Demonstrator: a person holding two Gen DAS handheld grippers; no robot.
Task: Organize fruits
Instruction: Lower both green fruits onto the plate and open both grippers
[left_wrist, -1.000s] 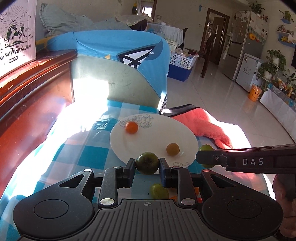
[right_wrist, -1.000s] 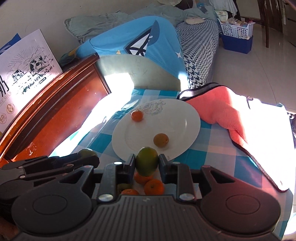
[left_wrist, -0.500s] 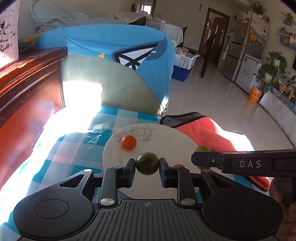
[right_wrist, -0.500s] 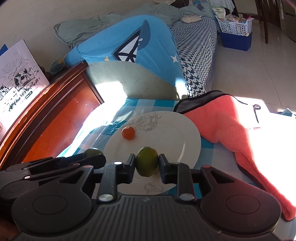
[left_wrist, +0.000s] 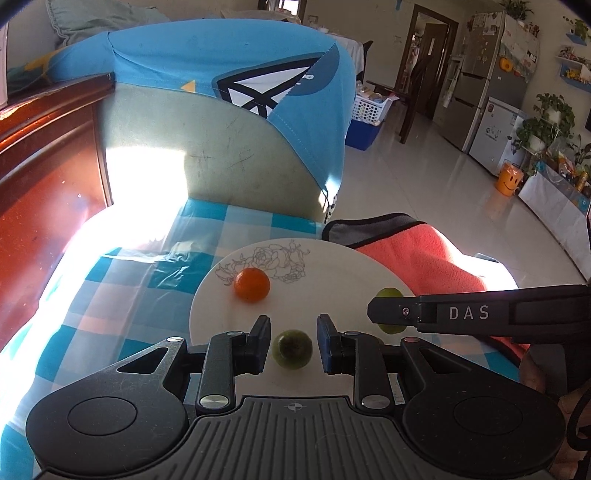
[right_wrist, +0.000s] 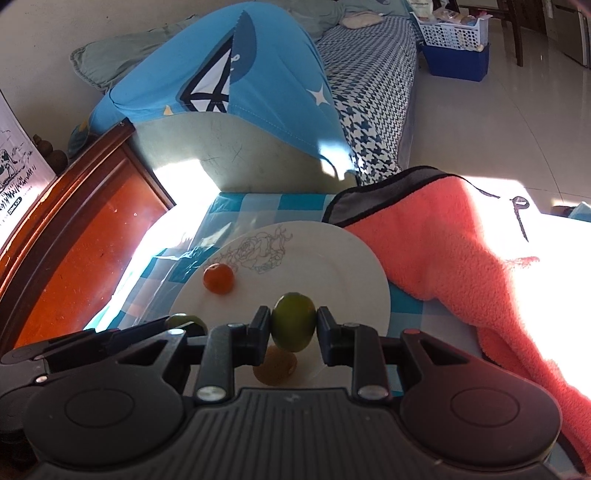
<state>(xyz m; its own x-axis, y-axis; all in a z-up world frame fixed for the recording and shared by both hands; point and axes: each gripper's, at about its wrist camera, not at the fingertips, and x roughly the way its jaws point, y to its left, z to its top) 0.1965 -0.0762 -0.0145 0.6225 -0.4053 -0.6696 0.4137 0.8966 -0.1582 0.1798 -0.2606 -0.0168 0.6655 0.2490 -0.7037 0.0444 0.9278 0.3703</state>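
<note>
A white plate (left_wrist: 332, 258) with a flower drawing lies on the blue checked cloth; it also shows in the right wrist view (right_wrist: 332, 258). An orange fruit (left_wrist: 252, 284) sits on its far side. My left gripper (left_wrist: 292, 343) is open over the plate's near part, and a dark green fruit (left_wrist: 292, 349) lies loose on the plate between the fingers. My right gripper (right_wrist: 293, 326) is shut on a green fruit (right_wrist: 293, 322) above the plate. A yellowish fruit (right_wrist: 275, 369) lies below it.
An orange-pink towel (right_wrist: 461, 251) lies right of the plate. A dark red wooden board (left_wrist: 44, 192) stands at the left. A chair with a blue cover (left_wrist: 229, 110) stands behind the table. The right gripper's finger (left_wrist: 480, 314) crosses the left wrist view.
My left gripper has opened and let the dark green fruit down onto the plate. Both grippers have moved forward over the plate. The right gripper still holds its green fruit.
</note>
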